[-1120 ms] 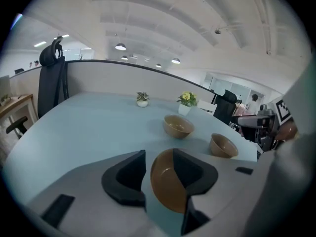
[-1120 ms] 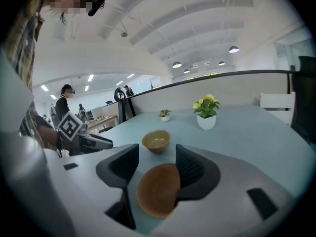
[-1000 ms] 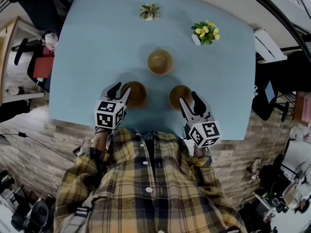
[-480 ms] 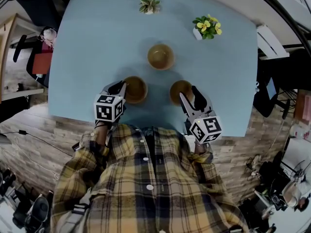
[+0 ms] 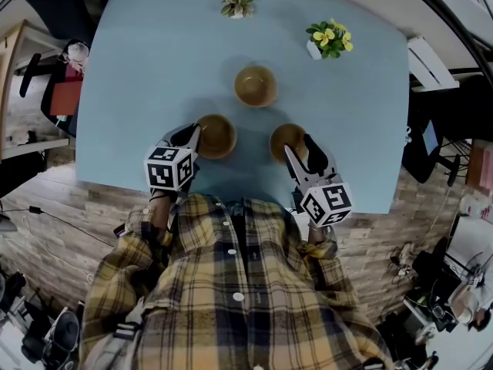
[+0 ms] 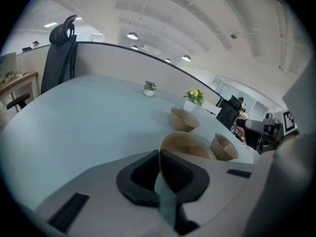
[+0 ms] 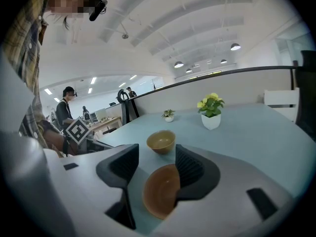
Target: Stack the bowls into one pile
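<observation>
Head view: smooth pale-blue tabletop [image 5: 146, 75] carrying three round, tan, matte bowls in a loose triangle, each apart from the others. Near left bowl [image 5: 216, 136] pinched at its thin rim by the left gripper [image 5: 194, 133], jaws just closed, with ribbed black pads on either side of the bowl wall in the left gripper view. Near right bowl [image 5: 286, 141] lying between the parted jaws of the right gripper [image 5: 300, 151], not clamped. Far bowl [image 5: 255, 85] standing alone beyond both. Farther back, a small green succulent [image 5: 236, 5] and a yellow-flowered plant in a white pot [image 5: 326, 41], well apart from the bowls. Plaid shirt [image 5: 231, 299] along the near edge.
</observation>
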`<move>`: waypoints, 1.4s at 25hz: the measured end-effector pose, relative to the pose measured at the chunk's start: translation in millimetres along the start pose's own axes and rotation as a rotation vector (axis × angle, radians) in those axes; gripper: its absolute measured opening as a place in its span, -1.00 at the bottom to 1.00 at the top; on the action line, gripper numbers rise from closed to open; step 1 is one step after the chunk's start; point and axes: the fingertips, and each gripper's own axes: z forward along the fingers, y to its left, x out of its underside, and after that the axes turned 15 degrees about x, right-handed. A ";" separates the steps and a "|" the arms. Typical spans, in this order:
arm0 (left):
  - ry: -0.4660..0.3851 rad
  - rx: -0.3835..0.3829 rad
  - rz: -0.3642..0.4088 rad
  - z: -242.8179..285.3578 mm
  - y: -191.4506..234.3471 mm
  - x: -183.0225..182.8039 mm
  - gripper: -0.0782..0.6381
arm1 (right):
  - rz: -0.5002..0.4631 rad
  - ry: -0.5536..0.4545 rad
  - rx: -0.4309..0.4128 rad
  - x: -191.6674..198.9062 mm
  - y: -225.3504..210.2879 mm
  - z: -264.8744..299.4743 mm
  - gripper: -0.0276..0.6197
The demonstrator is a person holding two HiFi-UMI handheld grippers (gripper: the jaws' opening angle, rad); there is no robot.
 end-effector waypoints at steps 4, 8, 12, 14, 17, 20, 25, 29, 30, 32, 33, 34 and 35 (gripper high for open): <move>-0.026 0.011 0.008 -0.9 -7.0 -8.0 -0.77 | 0.008 -0.004 0.007 1.8 -1.2 -5.2 -0.18; -0.056 0.027 0.011 -7.0 -11.0 -20.3 -0.77 | 0.019 -0.009 0.015 5.0 3.1 -10.9 -0.18; -0.099 0.036 0.015 -13.4 -16.2 -36.2 -0.77 | 0.032 -0.016 0.013 6.9 4.6 -16.3 -0.18; -0.114 0.040 0.027 -15.2 -18.6 -46.0 -0.77 | 0.041 -0.019 0.021 8.3 4.7 -19.4 -0.18; -0.134 0.053 0.039 -14.8 -22.2 -62.5 -0.77 | 0.052 -0.021 0.036 11.2 4.6 -24.6 -0.18; -0.144 0.069 0.058 -8.3 -26.4 -77.4 -0.77 | 0.063 -0.023 0.054 14.2 1.7 -30.1 -0.18; -0.142 0.097 0.098 7.1 -33.2 -98.7 -0.77 | 0.088 -0.029 0.085 18.7 -3.2 -38.9 -0.18; -0.138 0.114 0.125 21.7 -37.5 -114.2 -0.77 | 0.105 -0.026 0.101 22.3 -4.2 -43.7 -0.18; -0.138 0.118 0.128 26.4 -37.8 -118.0 -0.77 | 0.107 -0.025 0.104 23.3 -4.4 -44.5 -0.18; -0.141 0.120 0.131 36.1 -37.4 -126.2 -0.77 | 0.109 -0.020 0.107 25.9 -4.1 -45.7 -0.18; -0.143 0.120 0.132 41.0 -37.1 -130.4 -0.77 | 0.111 -0.017 0.108 27.3 -4.0 -46.5 -0.18; -0.143 0.119 0.133 46.2 -37.2 -134.2 -0.77 | 0.114 -0.015 0.110 28.5 -4.3 -47.5 -0.18; -0.140 0.119 0.134 52.2 -37.9 -137.3 -0.77 | 0.118 -0.012 0.113 29.6 -5.1 -48.6 -0.18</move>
